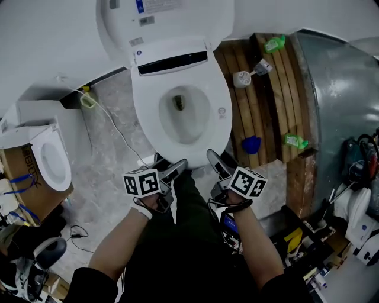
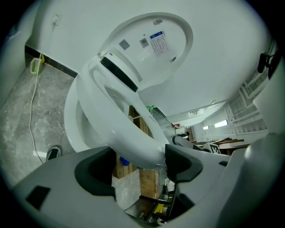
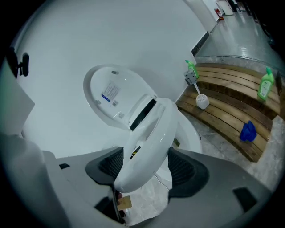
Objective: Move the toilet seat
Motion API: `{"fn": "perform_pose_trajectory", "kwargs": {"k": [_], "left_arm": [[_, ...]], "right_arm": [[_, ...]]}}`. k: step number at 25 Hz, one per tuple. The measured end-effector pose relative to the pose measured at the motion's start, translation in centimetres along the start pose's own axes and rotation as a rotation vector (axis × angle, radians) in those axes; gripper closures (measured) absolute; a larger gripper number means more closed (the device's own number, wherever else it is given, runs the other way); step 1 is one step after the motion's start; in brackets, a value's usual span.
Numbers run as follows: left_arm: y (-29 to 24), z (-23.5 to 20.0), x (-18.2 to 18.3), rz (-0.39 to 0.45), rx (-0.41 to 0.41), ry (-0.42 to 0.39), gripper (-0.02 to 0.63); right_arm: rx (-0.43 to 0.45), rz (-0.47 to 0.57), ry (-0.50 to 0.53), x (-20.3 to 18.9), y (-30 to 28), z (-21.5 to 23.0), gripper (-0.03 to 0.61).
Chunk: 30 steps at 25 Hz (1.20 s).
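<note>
The white toilet seat (image 1: 220, 116) is a ring over the bowl, with the lid (image 1: 169, 18) standing up against the wall behind it. My left gripper (image 1: 175, 169) and right gripper (image 1: 214, 160) both hold the seat's front rim, side by side. In the left gripper view the seat (image 2: 127, 127) is tilted up off the bowl (image 2: 73, 129) and runs between the jaws of the left gripper (image 2: 140, 162). The right gripper view shows the seat's (image 3: 151, 133) front edge clamped between the two pads of the right gripper (image 3: 142, 171), with the lid (image 3: 109, 95) behind.
A wooden slatted platform (image 1: 263, 112) to the right carries a toilet brush (image 1: 242, 79), two green bottles (image 1: 275, 43), and a blue object (image 1: 251, 144). A grey metal drum (image 1: 343, 100) stands further right. At left, a spare seat (image 1: 52, 161) lies on a cardboard box, and a cable (image 1: 112, 127) crosses the floor.
</note>
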State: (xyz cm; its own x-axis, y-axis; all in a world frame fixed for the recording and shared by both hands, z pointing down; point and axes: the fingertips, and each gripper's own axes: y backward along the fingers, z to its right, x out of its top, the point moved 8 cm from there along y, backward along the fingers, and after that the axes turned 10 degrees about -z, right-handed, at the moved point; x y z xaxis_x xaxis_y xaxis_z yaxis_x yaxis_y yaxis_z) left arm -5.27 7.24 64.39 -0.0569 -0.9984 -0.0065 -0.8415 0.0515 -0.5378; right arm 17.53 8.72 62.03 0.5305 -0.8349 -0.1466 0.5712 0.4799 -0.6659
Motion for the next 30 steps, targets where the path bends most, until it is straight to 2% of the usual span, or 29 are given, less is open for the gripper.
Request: {"fn": "perform_pose_trajectory", "kwargs": {"k": [4, 8, 12, 15, 23, 30], "left_arm": [[1.7, 2.1, 0.3, 0.014, -0.008, -0.037, 0.282], [2.5, 4.2, 0.0, -0.019, 0.049, -0.159, 0.284], [2.8, 5.3, 0.6, -0.004, 0.08, -0.201, 0.284], [3.2, 6.1, 0.8, 0.007, 0.117, -0.262, 0.284], [4.8, 8.9, 2.1, 0.11, 0.146, -0.313, 0.284], [6.2, 10.9, 3.6, 0.174, 0.167, -0.356, 0.284]], "right_arm": [[0.009, 0.004, 0.016, 1.0, 1.0, -2.1, 0.272], [0.021, 0.015, 0.008, 1.8, 1.9, -3.4, 0.272], [0.037, 0.04, -0.012, 2.7, 2.1, -4.4, 0.272], [0.047, 0.043, -0.004, 3.2, 2.5, -5.1, 0.272], [0.113, 0.064, -0.022, 5.2, 3.7, -7.8, 0.272], [0.139, 0.072, 0.019, 7.0, 4.2, -10.2, 0.272]]}}
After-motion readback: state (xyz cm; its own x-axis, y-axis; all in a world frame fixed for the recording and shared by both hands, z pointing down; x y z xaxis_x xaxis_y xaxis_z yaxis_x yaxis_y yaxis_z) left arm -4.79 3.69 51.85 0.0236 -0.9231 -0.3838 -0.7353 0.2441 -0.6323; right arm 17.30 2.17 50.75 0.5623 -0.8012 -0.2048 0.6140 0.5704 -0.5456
